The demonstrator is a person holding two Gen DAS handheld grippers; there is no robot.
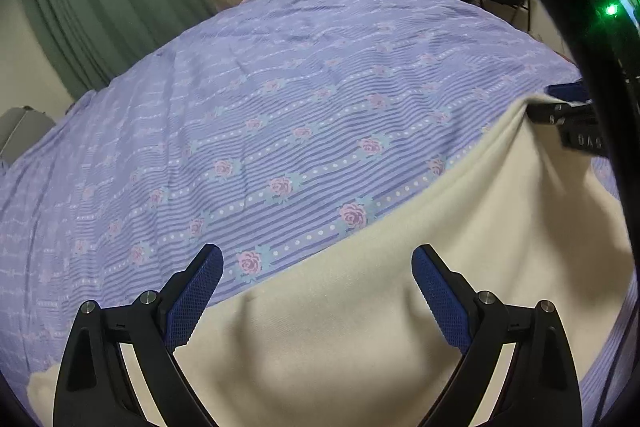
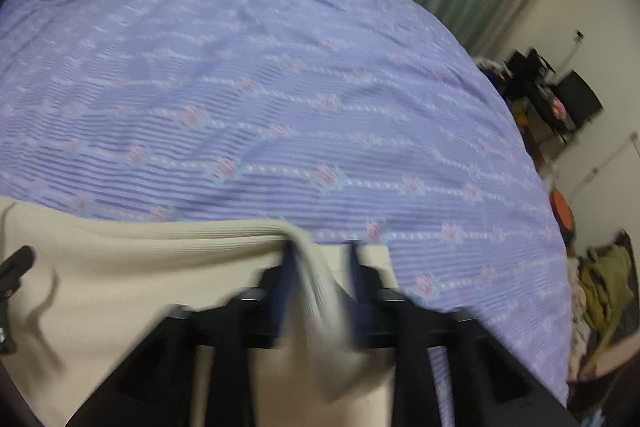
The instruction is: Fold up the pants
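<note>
Only rightward, perhaps pinched pants.

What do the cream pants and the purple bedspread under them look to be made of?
Pants: apparently a soft matte knit; the band pinched in the right gripper shows fine ribbing, though that view is blurred. Bedspread: thin woven fabric, probably cotton or a blend, printed with stripes and roses, finely crinkled, no sheen.
</note>
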